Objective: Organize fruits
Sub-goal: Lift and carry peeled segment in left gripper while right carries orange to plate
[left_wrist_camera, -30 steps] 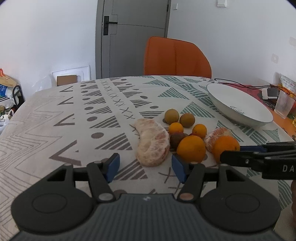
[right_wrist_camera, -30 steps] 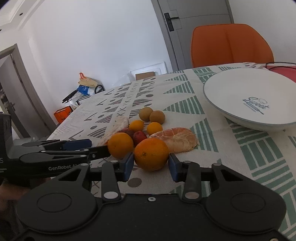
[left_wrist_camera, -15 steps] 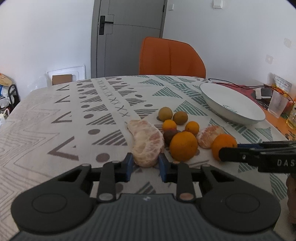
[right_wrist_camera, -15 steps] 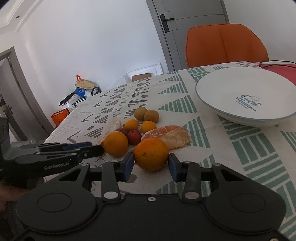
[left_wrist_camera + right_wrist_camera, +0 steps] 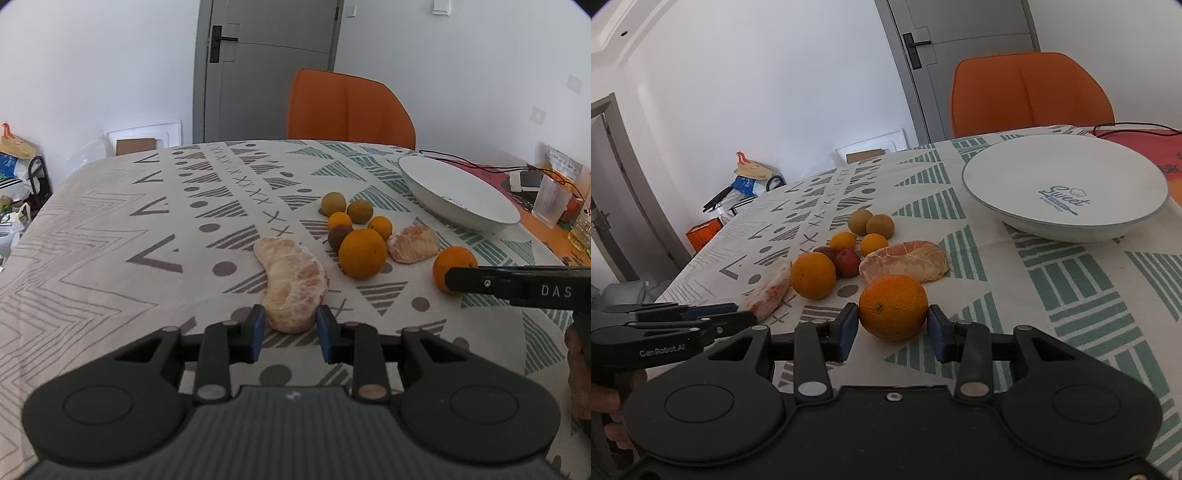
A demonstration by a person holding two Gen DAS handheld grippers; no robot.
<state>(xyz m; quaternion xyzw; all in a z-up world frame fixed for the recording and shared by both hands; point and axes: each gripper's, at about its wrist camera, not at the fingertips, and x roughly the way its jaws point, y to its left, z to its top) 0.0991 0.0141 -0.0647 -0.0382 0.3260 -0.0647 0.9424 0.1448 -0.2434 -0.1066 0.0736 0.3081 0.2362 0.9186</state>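
A peeled pomelo segment (image 5: 293, 280) lies on the patterned tablecloth. Its near end sits between the blue pads of my left gripper (image 5: 291, 328) and touches both, while the jaws are opening slightly. My right gripper (image 5: 891, 328) is shut on an orange (image 5: 893, 311), a little in front of the pile. In that pile are a second large orange (image 5: 813, 275), another peeled segment (image 5: 905, 260), two small oranges, two brownish-green round fruits (image 5: 871, 223) and dark red fruit (image 5: 847, 263). A white bowl (image 5: 1063, 184) stands at the back right with nothing in it.
An orange chair (image 5: 347, 107) stands behind the table's far edge. A plastic cup (image 5: 550, 203), cables and small items sit at the right beyond the bowl. The table's left edge drops away to bags on the floor.
The left gripper's jaws narrowed from wide apart and moved forward, so the pomelo segment's end now sits between the pads. The right gripper kept the orange and drew slightly back from the pile.
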